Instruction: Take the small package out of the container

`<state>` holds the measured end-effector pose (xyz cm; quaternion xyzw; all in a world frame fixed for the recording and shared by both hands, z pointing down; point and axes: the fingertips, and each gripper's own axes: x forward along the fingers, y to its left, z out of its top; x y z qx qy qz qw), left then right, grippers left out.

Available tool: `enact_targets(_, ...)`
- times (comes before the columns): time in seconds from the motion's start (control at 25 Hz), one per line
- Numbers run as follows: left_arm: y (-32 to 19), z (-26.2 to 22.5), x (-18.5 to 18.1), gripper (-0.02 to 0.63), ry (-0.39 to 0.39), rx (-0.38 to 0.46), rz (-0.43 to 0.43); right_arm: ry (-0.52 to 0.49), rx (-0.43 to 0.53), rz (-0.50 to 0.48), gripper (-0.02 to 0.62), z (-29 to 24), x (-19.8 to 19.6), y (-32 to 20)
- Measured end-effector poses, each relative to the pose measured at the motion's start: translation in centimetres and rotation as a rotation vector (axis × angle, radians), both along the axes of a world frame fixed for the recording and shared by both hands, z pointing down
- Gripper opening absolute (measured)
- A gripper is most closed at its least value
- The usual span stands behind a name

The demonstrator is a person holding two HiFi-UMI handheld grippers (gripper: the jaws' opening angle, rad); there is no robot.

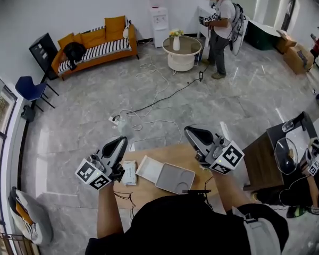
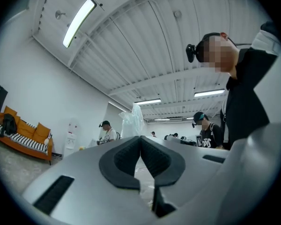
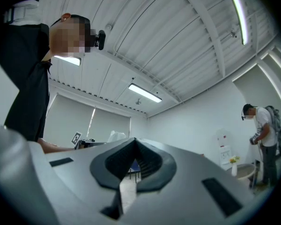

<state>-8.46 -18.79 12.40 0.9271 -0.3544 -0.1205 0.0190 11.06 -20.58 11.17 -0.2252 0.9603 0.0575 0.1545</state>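
Observation:
A small white package [image 1: 129, 172] lies on the wooden table [image 1: 173, 154], just left of the container. The container is a shallow white tray [image 1: 148, 169] joined to a grey tray [image 1: 176, 178]; both look empty. My left gripper [image 1: 117, 142] is raised above the table's left end, over the package and apart from it. My right gripper [image 1: 194, 134] is held up over the table's right end. Both point away from the table toward the room. In the left gripper view the left gripper [image 2: 140, 138] is shut on nothing. The right gripper [image 3: 133, 139] is likewise shut and empty.
A dark side table [image 1: 263, 161] with a round clear lid [image 1: 285, 155] stands to the right, another person's gripper [image 1: 315, 163] beside it. Cables [image 1: 149, 108] trail over the marble floor. Farther off are an orange sofa [image 1: 95, 44], a round white table [image 1: 182, 49] and a standing person [image 1: 220, 28].

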Motion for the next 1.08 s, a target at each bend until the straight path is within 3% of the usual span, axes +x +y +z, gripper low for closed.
enact_targets(0.4,1.4,0.0,1.3,0.019,-0.002,0.029,0.079,0.038,0.012,-0.069,0.011,0.3,-1.2,1.4)
enact_targets(1.08,0.4,3.0,2.4,0.02,-0.001,0.009,0.153,0.061,-0.018,-0.131,0.011,2.5,-3.1,0.2)
